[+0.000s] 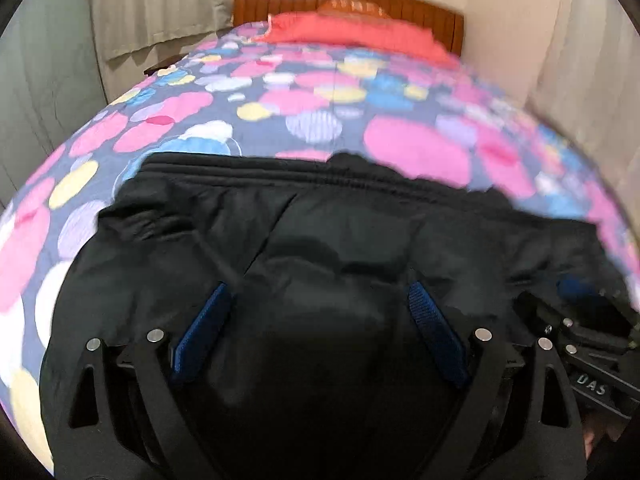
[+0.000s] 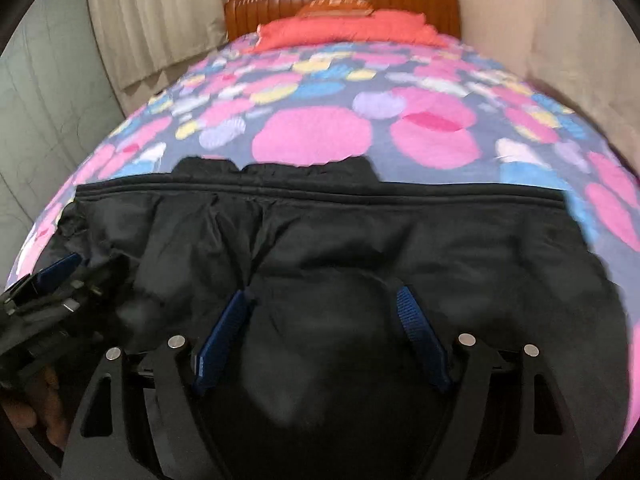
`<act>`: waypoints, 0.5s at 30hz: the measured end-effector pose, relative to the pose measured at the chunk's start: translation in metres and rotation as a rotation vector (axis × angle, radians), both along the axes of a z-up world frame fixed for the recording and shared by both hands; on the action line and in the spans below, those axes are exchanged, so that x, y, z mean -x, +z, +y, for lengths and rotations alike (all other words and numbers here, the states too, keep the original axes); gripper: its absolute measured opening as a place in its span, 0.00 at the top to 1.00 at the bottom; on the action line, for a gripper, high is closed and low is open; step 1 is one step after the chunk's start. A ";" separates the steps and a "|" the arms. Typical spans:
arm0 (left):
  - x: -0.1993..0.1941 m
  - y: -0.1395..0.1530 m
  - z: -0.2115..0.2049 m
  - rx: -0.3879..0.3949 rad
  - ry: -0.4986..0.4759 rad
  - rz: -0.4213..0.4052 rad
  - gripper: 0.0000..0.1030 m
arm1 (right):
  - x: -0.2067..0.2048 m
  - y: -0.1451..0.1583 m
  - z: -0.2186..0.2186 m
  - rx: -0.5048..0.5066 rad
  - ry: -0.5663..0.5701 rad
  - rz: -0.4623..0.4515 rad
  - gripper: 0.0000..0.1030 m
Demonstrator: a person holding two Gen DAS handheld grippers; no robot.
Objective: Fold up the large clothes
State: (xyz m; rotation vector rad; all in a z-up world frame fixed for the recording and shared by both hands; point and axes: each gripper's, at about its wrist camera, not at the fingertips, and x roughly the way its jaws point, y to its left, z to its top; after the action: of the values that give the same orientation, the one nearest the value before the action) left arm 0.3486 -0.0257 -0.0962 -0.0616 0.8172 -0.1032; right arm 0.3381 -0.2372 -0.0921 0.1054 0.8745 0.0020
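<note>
Two hand-held grippers, left hand-held gripper (image 1: 318,292) and right hand-held gripper (image 2: 324,300), angled down, spread wide over black garment (image 1: 320,220).

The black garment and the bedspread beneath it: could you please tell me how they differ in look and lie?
The black garment is plain and dark; the bedspread has pink, blue and yellow spots. The black garment is creased and bunched, with a ribbed band along its far edge; the bedspread lies smooth and runs to the headboard. Both are fabric, on one bed.

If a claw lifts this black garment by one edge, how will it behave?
The black garment would probably droop and drag, since it lies creased and limp on the bedspread. Its slight sheen suggests slippery fabric. The ribbed band may grip better.
</note>
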 end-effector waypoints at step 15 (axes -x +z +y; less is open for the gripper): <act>0.069 -0.003 0.051 0.075 0.047 -0.039 0.11 | 0.096 0.014 -0.054 -0.107 -0.147 -0.106 0.24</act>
State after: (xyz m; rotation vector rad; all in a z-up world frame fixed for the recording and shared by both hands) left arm 0.2799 0.0254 -0.0993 -0.1487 0.7727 -0.0903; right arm 0.2417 -0.2916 -0.0784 0.2674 0.7592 -0.0824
